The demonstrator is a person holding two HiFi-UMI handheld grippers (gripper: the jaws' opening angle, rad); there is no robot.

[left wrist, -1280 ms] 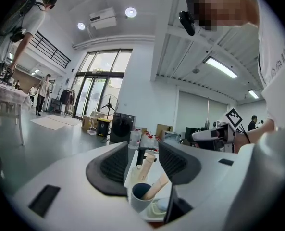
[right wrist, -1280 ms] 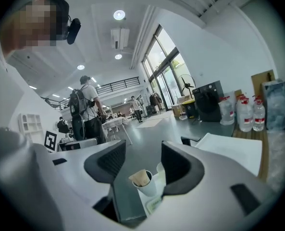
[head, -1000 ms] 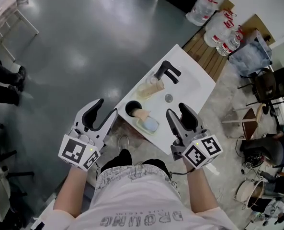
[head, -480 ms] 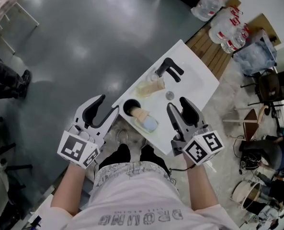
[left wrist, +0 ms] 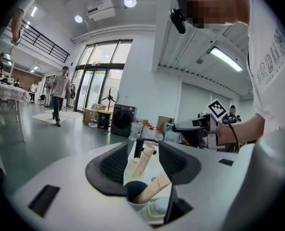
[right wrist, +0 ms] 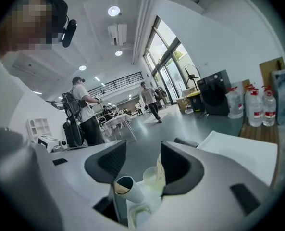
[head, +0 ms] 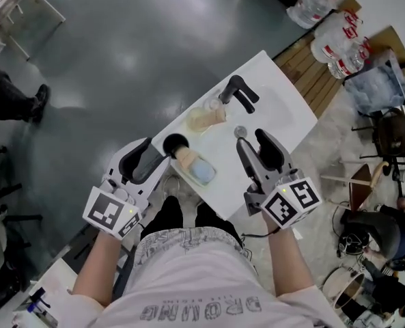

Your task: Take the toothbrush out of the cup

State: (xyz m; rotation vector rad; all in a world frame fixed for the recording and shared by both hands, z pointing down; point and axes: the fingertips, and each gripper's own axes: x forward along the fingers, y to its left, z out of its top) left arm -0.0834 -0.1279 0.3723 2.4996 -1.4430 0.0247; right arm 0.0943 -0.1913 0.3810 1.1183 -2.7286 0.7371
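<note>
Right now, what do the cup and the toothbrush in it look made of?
The cup: smooth, white outside, dark inside, so probably ceramic or plastic; the look leaves it open. The toothbrush: tan, matte handle, likely bamboo or wood.

My head camera looks steeply down from high above onto the whole washstand (head: 219, 183). The left gripper (head: 149, 157) camera sits low at the washstand's near-left corner and faces along its length, very close to the cup (head: 175, 142). The right gripper (head: 255, 152) camera looks leftward across the near edge, sharing that cup.
</note>
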